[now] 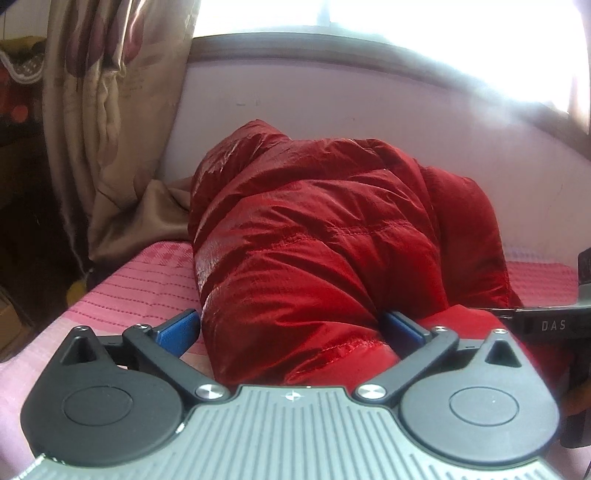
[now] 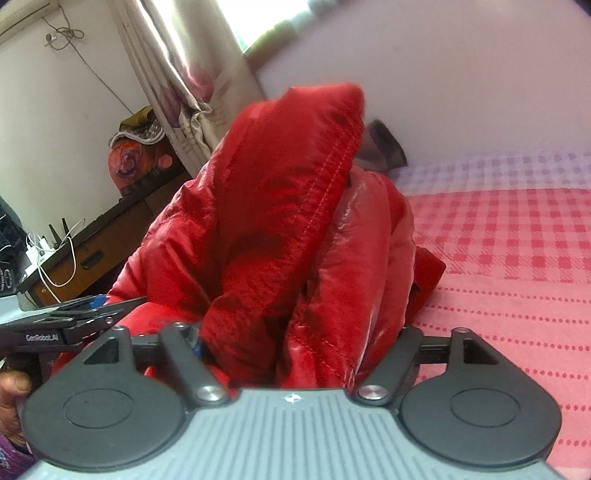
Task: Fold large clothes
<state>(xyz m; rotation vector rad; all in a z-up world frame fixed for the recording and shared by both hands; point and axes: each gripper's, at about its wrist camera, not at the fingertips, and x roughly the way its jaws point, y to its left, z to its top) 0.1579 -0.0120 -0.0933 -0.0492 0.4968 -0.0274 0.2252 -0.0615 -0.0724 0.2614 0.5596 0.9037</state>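
Observation:
A shiny red puffer jacket point(image 1: 317, 236) is bunched up on the pink bed point(image 1: 140, 291). My left gripper point(image 1: 291, 326) has its blue-padded fingers point(image 1: 177, 328) spread wide, one on each side of a thick fold of the jacket; whether they press it I cannot tell. In the right wrist view the jacket point(image 2: 280, 221) rises in a tall heap with a stitched hem. My right gripper point(image 2: 303, 343) has its jaws around the jacket's bulk, fingertips hidden in the fabric. The left gripper also shows in the right wrist view point(image 2: 74, 317) at the left edge.
A beige flowered curtain point(image 1: 110, 129) hangs at the left beside a pale wall and a bright window point(image 1: 406, 22). The pink checked bedspread point(image 2: 517, 258) stretches to the right. A wooden cabinet point(image 2: 92, 243) with cables stands off the bed's left side.

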